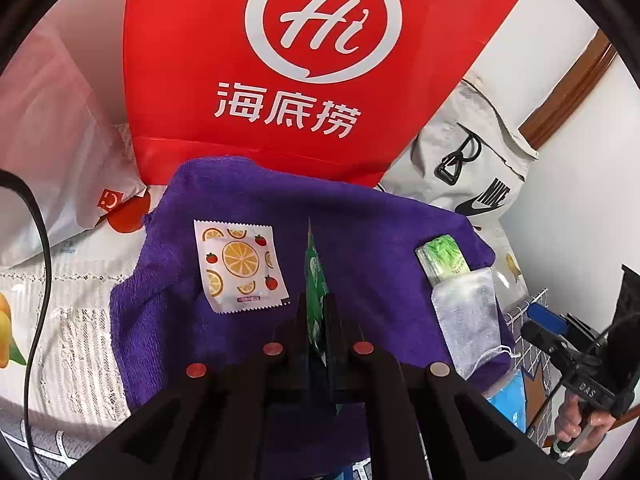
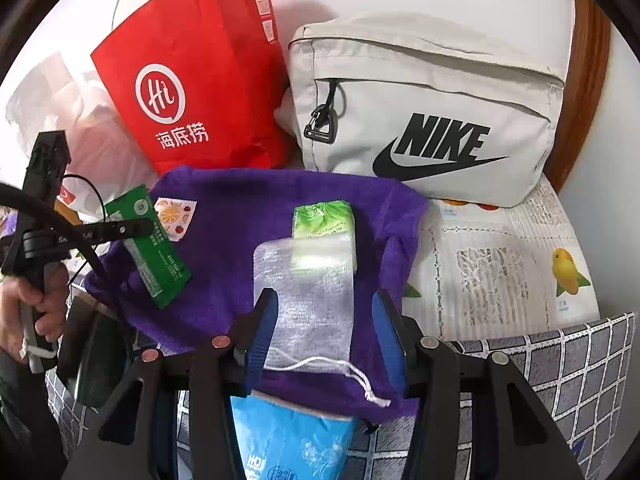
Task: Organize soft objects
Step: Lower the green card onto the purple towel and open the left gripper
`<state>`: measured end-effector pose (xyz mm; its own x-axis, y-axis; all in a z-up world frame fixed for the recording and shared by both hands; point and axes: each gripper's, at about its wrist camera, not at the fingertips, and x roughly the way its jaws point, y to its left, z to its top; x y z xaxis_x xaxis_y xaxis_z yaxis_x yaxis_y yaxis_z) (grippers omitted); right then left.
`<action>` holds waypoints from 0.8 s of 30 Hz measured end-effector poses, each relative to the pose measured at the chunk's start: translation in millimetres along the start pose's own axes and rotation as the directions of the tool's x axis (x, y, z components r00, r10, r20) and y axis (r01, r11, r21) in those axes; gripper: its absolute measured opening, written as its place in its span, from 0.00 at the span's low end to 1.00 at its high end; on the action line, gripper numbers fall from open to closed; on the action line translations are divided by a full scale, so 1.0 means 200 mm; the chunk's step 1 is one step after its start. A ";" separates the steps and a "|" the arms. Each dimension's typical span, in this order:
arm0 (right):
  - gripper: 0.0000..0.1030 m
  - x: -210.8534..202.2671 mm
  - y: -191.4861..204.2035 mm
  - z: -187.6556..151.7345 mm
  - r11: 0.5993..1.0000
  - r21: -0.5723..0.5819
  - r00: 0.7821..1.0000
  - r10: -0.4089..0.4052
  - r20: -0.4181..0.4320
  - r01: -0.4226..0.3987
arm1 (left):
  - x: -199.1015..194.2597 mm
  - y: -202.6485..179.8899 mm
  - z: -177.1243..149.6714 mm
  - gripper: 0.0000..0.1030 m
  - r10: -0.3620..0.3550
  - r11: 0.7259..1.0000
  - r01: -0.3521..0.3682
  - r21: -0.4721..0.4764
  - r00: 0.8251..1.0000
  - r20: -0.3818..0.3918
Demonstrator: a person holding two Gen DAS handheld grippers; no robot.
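Purple towel [image 2: 224, 280] carries a mesh pouch [image 2: 308, 300], lying between the spread, untouching fingers of the right gripper [image 2: 324, 316]. Left gripper [image 1: 318, 320] is clamped on a green packet [image 1: 316, 276] above the towel.

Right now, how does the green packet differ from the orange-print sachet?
The green packet is held edge-up in the shut left gripper, while the orange-print sachet lies flat and untouched on the purple towel. The green packet is long and narrow; the orange-print sachet is squarish, white with fruit pictures. Both are flat sealed pouches.
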<state>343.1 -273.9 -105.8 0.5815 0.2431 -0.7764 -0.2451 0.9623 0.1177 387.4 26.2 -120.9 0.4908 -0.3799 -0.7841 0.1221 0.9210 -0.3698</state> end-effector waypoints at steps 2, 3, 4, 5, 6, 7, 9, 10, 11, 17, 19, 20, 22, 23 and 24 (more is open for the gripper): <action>0.48 -0.01 0.01 -0.01 1.000 -0.013 1.000 -0.004 0.002 0.004 | 0.01 0.00 0.01 0.07 0.010 1.000 -0.010 0.004 1.000 0.001; 0.48 -0.02 0.02 -0.01 1.000 -0.016 1.000 -0.007 0.004 0.007 | 0.01 0.00 0.01 0.08 0.015 1.000 -0.015 0.007 1.000 0.000; 0.48 -0.03 0.02 -0.02 1.000 -0.019 1.000 -0.011 0.007 0.011 | 0.01 0.00 0.02 0.10 0.020 1.000 -0.020 0.011 1.000 -0.005; 0.48 -0.03 0.03 -0.02 1.000 -0.022 1.000 -0.013 0.008 0.013 | 0.02 0.00 0.03 0.16 0.028 1.000 -0.028 0.013 1.000 -0.011; 0.48 -0.05 0.04 -0.03 1.000 -0.026 1.000 -0.012 0.011 0.012 | 0.01 0.00 0.03 0.20 0.043 0.999 -0.043 0.015 0.999 -0.013; 0.48 -0.05 0.04 -0.03 1.000 -0.029 1.000 -0.009 0.013 0.009 | 0.01 0.00 0.04 0.29 0.057 0.998 -0.057 0.016 0.998 -0.014; 0.48 -0.07 0.06 -0.05 0.999 -0.038 1.000 -0.004 0.015 0.004 | 0.00 0.01 0.04 0.38 0.094 0.996 -0.094 0.012 0.996 -0.008; 0.48 -0.08 0.06 -0.05 0.999 -0.044 1.000 -0.007 0.015 0.008 | -0.02 0.01 0.04 0.42 0.108 0.994 -0.108 0.011 0.994 -0.003; 0.48 -0.10 0.07 -0.06 0.999 -0.050 1.000 -0.010 0.017 0.011 | -0.04 0.02 0.04 0.46 0.120 0.993 -0.120 0.019 0.993 0.004; 0.49 -0.19 0.10 -0.11 0.998 -0.064 1.000 -0.002 0.025 0.003 | -0.15 0.01 0.02 0.53 0.187 0.981 -0.188 0.043 0.982 0.039; 0.49 -0.23 0.11 -0.14 0.998 -0.068 1.000 -0.001 0.031 0.003 | -0.20 0.01 0.00 0.53 0.192 0.980 -0.194 0.040 0.980 0.050; 0.49 -0.26 0.12 -0.16 0.998 -0.070 0.999 0.000 0.035 0.003 | -0.22 0.02 -0.01 0.53 0.191 0.981 -0.193 0.038 0.980 0.054; 0.49 -0.30 0.14 -0.19 0.997 -0.074 0.999 0.001 0.038 0.002 | -0.27 0.02 -0.03 0.53 0.189 0.981 -0.192 0.030 0.980 0.061; 0.49 -0.32 0.14 -0.21 0.997 -0.074 0.999 0.002 0.041 0.001 | -0.30 0.02 -0.04 0.53 0.187 0.981 -0.189 0.030 0.980 0.063; 0.49 -0.35 0.15 -0.23 0.997 -0.072 0.999 0.006 0.044 -0.002 | -0.32 0.01 -0.06 0.53 0.184 0.982 -0.187 0.033 0.981 0.066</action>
<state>259.3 -267.3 -76.8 0.6133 0.2535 -0.7481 -0.3019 0.9504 0.0745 346.5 51.8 -77.3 0.5605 -0.1973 -0.8043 0.0569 0.9781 -0.2003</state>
